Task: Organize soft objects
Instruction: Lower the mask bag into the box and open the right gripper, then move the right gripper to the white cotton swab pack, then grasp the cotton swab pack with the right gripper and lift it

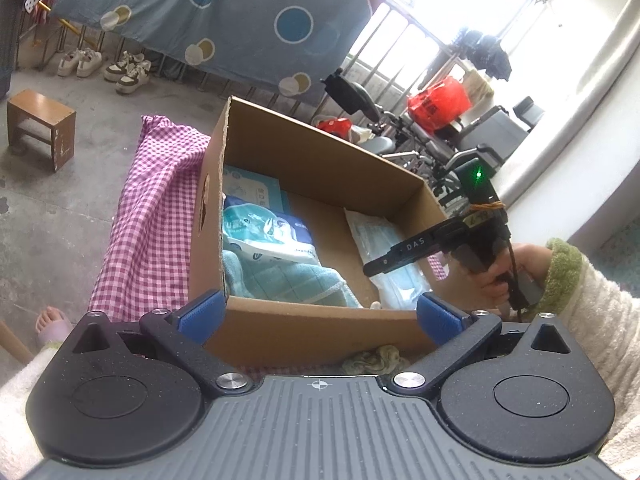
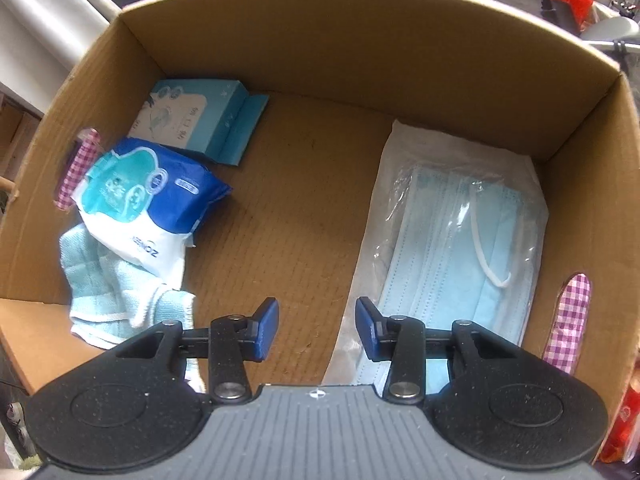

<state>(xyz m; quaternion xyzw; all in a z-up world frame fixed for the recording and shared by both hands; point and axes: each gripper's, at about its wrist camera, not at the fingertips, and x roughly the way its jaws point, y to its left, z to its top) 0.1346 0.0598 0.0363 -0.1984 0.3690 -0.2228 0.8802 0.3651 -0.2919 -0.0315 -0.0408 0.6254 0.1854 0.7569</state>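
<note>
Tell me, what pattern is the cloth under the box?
Pink-and-white checks on the cloth, clearest in the left wrist view.

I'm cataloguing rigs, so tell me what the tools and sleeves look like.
Each tool has a ribbed grey body, black linkages with silver bolts and blue pads. One black finger reads DAS; a green light glows above it. The sleeve is fuzzy cream with a green cuff.
</note>
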